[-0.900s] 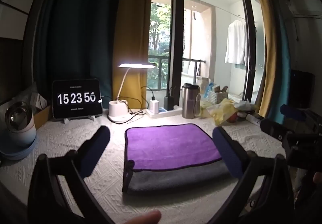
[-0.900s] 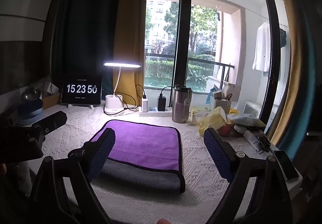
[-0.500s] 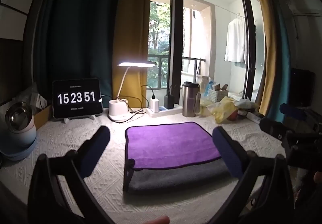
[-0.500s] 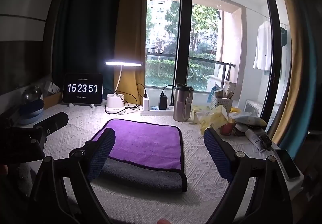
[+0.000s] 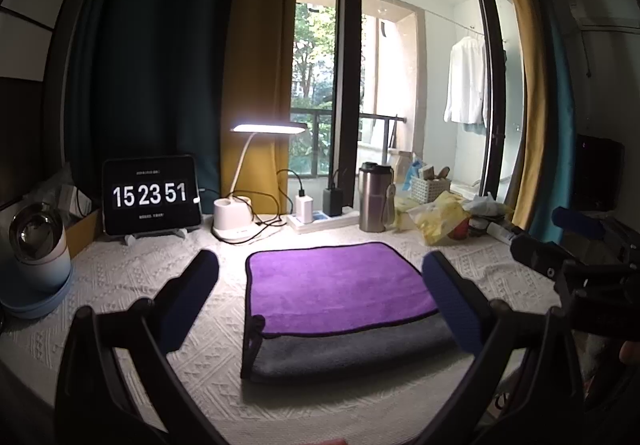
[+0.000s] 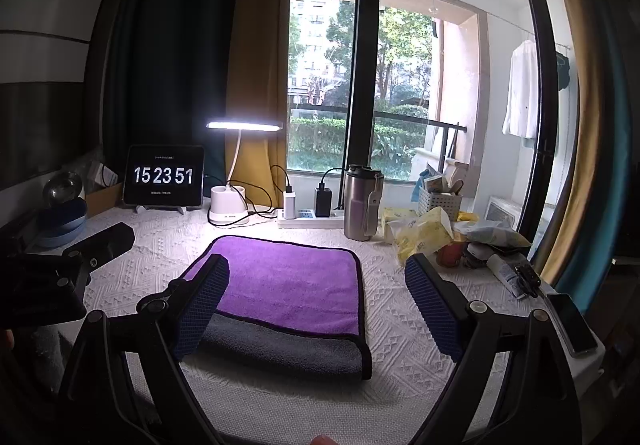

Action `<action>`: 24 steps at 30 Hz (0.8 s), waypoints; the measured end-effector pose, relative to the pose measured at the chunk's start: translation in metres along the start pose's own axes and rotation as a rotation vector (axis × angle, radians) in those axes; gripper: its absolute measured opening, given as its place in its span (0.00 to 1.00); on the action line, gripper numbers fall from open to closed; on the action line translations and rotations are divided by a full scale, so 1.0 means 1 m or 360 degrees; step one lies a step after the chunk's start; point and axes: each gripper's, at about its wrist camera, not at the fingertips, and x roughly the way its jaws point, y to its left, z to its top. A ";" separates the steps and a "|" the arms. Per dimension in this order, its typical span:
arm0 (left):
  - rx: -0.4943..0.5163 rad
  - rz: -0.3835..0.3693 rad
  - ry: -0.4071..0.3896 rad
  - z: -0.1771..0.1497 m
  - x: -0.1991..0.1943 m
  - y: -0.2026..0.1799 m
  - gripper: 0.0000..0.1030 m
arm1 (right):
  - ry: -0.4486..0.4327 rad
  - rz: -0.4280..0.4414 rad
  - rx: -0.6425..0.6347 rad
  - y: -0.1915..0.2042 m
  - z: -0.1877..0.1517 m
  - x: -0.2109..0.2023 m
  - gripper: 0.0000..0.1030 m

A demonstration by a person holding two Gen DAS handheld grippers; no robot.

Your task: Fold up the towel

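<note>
A towel [image 5: 336,289], purple on top with a grey underside showing along its near edge, lies folded flat on the white textured tablecloth [image 5: 132,281]. It also shows in the right wrist view [image 6: 288,285]. My left gripper [image 5: 320,297] is open and empty, held above and just in front of the towel. My right gripper [image 6: 316,305] is open and empty, also above the towel's near edge. Each gripper shows at the side of the other's view.
At the back stand a tablet clock [image 5: 150,195], a lit desk lamp [image 5: 236,213], a power strip with chargers [image 5: 320,217], and a steel tumbler [image 5: 374,197]. Bags and clutter [image 6: 424,233] lie at right, a phone [image 6: 572,321] by the edge, a humidifier [image 5: 34,249] at left.
Both grippers stay open and nearly still. The clock went from 15:23:50 to 15:23:51. The towel has not moved.
</note>
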 end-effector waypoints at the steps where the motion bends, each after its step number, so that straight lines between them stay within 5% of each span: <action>1: 0.0000 -0.0001 0.0000 0.000 0.000 0.000 0.99 | 0.0000 0.0002 0.0000 -0.001 -0.001 0.001 0.89; 24: -0.0005 -0.0002 0.0009 -0.002 -0.001 -0.002 0.99 | 0.0011 0.0000 0.0010 -0.005 -0.004 0.003 0.89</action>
